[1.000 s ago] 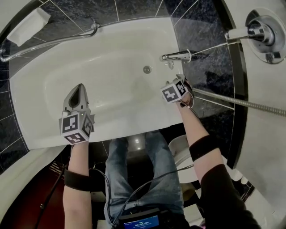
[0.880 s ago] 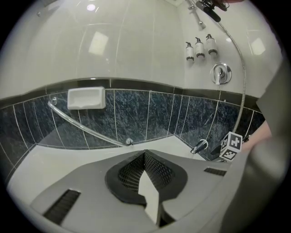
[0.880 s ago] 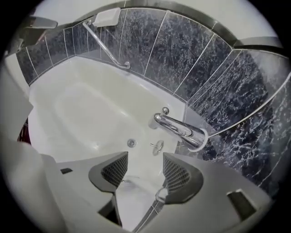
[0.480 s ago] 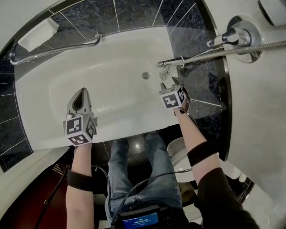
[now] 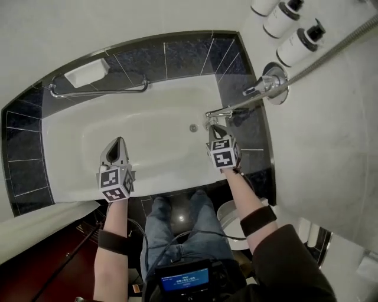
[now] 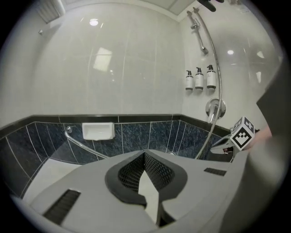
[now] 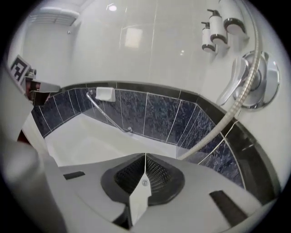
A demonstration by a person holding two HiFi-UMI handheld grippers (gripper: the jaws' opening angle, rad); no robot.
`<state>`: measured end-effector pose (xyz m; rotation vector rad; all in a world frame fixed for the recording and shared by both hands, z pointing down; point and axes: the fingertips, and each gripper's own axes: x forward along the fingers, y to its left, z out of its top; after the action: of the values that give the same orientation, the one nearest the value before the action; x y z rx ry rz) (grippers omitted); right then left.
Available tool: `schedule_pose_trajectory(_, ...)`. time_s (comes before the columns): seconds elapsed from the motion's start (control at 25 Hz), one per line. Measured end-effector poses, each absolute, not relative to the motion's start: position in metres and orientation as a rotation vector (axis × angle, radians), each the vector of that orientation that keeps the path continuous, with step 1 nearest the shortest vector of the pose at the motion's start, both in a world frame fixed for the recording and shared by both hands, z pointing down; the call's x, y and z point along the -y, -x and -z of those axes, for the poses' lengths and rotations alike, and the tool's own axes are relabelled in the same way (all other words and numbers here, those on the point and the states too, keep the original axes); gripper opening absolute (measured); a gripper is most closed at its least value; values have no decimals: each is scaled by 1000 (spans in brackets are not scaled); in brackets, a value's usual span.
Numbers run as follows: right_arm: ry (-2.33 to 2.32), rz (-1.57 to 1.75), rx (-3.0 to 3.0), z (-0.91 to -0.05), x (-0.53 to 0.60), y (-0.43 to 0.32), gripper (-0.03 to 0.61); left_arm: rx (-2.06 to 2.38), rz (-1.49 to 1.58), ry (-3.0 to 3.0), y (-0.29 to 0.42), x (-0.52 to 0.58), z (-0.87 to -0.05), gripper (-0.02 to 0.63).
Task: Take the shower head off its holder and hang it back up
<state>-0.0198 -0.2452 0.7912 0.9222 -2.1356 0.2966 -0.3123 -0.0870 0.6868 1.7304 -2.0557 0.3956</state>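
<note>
A white soap dish (image 5: 86,73) sits on the dark tiles at 10 o'clock in the head view, with a chrome grab bar (image 5: 97,92) just below it. The left gripper (image 5: 120,141) hangs over the white bathtub (image 5: 147,112) at 9 o'clock from the drain (image 5: 193,128). Its jaws are pressed together with nothing between them. At 3 o'clock from the drain, just under the chrome spout (image 5: 218,112), is the right gripper (image 5: 214,130). Its jaws have just been closing and now meet, also on nothing. From the mixer valve (image 5: 273,84) the metal hose (image 5: 331,54) runs toward 2 o'clock and out of frame, passing three pump bottles (image 5: 298,44). In the left gripper view the hose climbs beside a wall rail (image 6: 202,32) to a dark shape at the top edge. This seems to be the shower head (image 6: 208,5) in its holder, well apart from both grippers.
</note>
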Motion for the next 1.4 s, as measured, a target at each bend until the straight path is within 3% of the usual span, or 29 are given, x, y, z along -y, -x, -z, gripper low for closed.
schedule_pose_trajectory(0.32,-952,-240,2303,-675,236,32,23,2126,-336,-1722,323,64,-603,6)
schedule_pose_trajectory(0.72,-999,-199,2424,-594,224,12,25,2150,-320,-1799,322,47,-533,6)
schedule_pose_trajectory(1.4,-1141,-202,2409,-567,224,-44,25,2164,-263,-1850,314,34,-506,6)
